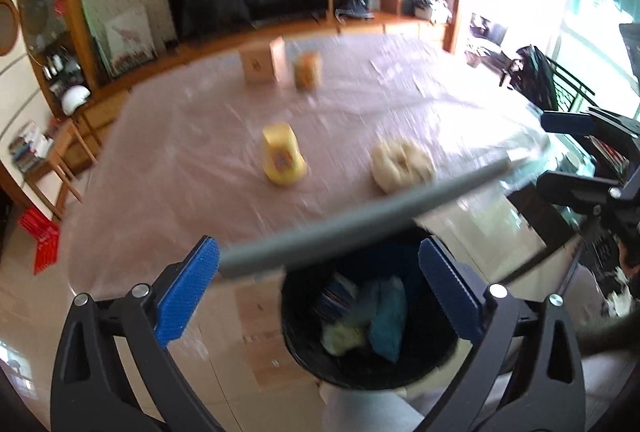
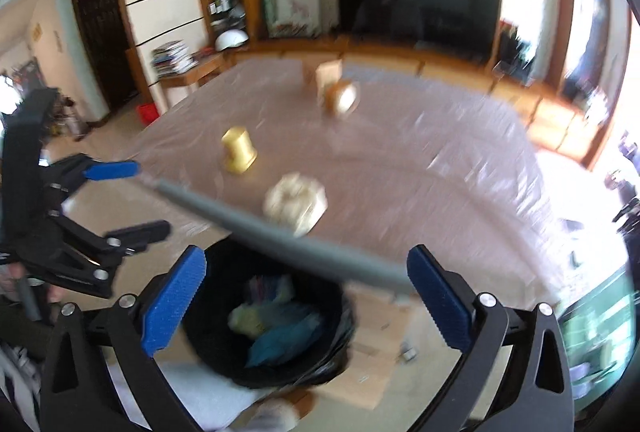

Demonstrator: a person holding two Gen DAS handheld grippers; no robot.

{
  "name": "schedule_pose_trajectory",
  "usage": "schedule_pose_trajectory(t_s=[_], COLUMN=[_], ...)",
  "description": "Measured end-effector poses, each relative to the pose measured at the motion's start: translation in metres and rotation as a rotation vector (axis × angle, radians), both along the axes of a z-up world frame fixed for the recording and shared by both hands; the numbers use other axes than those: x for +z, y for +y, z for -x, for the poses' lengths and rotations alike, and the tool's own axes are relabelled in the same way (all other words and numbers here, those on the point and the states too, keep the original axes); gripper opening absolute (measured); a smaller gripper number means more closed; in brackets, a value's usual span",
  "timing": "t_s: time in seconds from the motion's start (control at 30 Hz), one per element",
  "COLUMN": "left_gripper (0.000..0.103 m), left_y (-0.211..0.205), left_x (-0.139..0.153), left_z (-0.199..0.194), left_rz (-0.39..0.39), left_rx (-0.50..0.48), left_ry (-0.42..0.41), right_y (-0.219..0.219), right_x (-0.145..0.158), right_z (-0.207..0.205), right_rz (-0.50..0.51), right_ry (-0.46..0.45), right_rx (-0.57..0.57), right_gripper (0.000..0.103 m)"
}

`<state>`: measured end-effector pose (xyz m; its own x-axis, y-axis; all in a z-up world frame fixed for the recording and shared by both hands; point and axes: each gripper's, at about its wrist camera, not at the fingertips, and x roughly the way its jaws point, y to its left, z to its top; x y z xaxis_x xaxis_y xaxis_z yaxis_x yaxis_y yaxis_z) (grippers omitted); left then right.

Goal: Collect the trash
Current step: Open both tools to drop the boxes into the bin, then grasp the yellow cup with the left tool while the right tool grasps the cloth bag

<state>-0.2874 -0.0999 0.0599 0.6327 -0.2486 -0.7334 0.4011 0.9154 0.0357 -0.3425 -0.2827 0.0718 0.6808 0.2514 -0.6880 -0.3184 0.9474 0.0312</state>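
A black trash bin (image 1: 296, 328) (image 2: 212, 328) stands on the floor before the table, holding blue and pale wrappers. A long grey tube (image 1: 360, 224) (image 2: 280, 240) lies across above the bin, between both grippers. My left gripper (image 1: 320, 292) is open, its left pad beside the tube's end. My right gripper (image 2: 306, 302) is open, its right pad near the tube's other end. A yellow cup (image 1: 282, 158) (image 2: 239, 150) and a crumpled cream wad (image 1: 402, 164) (image 2: 296, 202) lie on the table.
The table (image 1: 180, 168) (image 2: 440, 168) has a plastic cover. A brown box (image 1: 264, 64) (image 2: 329, 74) and an orange jar (image 1: 308, 70) (image 2: 341, 98) stand far back. A TV and shelves lie behind. Cardboard lies on the floor (image 1: 256, 320).
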Motion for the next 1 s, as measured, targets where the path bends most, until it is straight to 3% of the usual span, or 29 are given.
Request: schedule_pose_trajectory(t_s=[0.1,0.37,0.67,1.0], left_gripper=[0.101,0.101,0.101,0.099], left_y=[0.006,0.02,0.016,0.004], left_x=[0.009,0.002,-0.012,-0.028], left_z=[-0.022,-0.066,-0.09,-0.109], left_rz=[0.009,0.014,0.021,0.0], left_rx=[0.018,0.043,0.014,-0.023], left_ry=[-0.021,0.023,0.075,0.112], right_y=[0.004,0.024,0.038,0.037], right_x=[0.005,-0.012,-0.034,-0.051], right_z=[-0.018,-0.069,-0.089,-0.098], right_rz=[0.017,-0.03,-0.031,-0.046], right_ry=[-0.015,0.133,0.231,0.307], right_rx=[-0.018,0.045,0.062,0.036], right_gripper=[0.099,0.099,0.097,0.087])
